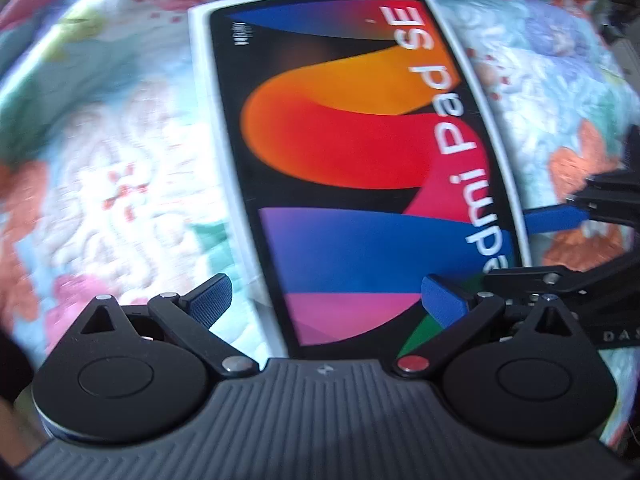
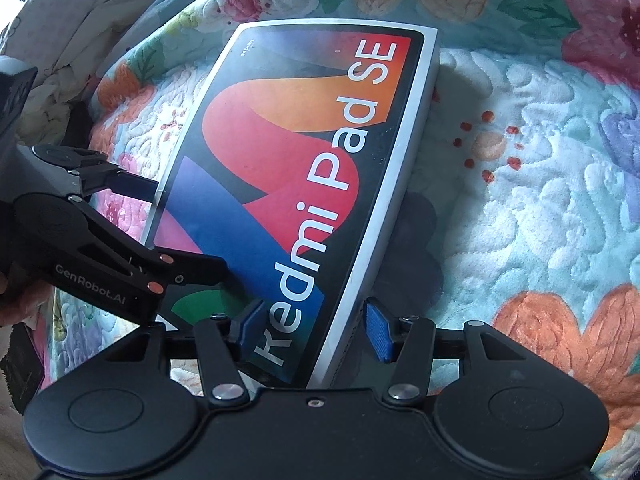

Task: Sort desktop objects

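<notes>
our left tongs (image 1: 326,306) and right tongs (image 2: 316,330) gaped open, straddling the tablet box (image 2: 296,184) near edge; floral quilt (image 2: 520,200) lay bare rightward.

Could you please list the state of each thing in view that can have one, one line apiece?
Redmi Pad SE box: closed, printed face up, its right long edge tilted up off the floral quilt.
Left gripper: open, fingers either side of the box's near end.
Right gripper: open, jaws straddling the box's raised near corner, not clamped.
Floral quilt: spread flat under the box, shadowed beneath its lifted edge.
</notes>
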Action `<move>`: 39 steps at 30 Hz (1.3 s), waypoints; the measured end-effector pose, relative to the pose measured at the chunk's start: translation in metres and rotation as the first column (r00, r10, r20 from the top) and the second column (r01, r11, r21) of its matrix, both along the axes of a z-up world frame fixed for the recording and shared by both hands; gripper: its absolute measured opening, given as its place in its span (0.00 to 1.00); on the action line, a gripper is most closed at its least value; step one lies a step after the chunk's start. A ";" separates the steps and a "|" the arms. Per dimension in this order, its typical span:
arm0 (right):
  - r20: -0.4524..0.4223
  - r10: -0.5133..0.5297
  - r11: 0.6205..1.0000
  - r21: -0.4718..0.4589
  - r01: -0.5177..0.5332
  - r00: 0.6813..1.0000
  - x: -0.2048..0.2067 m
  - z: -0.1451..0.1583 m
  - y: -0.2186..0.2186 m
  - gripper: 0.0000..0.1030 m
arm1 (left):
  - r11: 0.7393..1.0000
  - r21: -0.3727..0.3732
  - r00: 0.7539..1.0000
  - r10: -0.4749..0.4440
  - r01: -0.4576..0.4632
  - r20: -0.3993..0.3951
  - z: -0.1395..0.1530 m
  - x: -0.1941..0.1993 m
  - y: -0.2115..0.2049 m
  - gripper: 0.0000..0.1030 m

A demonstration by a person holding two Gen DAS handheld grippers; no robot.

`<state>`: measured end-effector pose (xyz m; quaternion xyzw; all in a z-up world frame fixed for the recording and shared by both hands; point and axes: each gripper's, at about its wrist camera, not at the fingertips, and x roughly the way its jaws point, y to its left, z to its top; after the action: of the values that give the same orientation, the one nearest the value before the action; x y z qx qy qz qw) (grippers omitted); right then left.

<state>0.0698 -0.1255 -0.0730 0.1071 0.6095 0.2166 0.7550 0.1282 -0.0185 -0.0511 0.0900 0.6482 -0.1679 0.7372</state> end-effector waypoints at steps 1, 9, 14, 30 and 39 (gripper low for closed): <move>0.008 0.008 1.000 -0.003 -0.008 1.000 -0.004 0.005 0.002 0.56 | 1.000 0.010 1.000 -0.001 0.001 0.012 0.007 -0.005 0.002 1.00; 0.081 0.069 0.997 -0.027 -0.067 0.994 -0.059 0.076 0.012 0.68 | 0.993 0.109 0.997 -0.050 0.043 0.057 0.063 -0.072 -0.001 1.00; 0.021 0.087 0.993 -0.077 -0.085 0.996 -0.086 0.106 0.017 0.74 | 0.996 0.093 0.996 0.002 -0.010 0.085 0.085 -0.106 -0.010 1.00; 0.038 -0.062 0.996 -0.062 0.064 0.997 -0.114 0.099 -0.025 0.74 | 0.997 0.058 0.978 0.029 -0.042 0.205 0.086 -0.194 -0.077 1.00; 0.116 -0.030 0.993 -0.108 0.043 0.993 -0.123 0.090 -0.018 0.81 | 0.983 0.037 0.964 0.166 -0.177 0.207 0.059 -0.201 -0.071 1.00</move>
<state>-0.0529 -0.1433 0.0167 0.0638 0.5744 0.1743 0.7972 -0.0726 -0.0898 0.0081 0.0707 0.5794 -0.0753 0.8085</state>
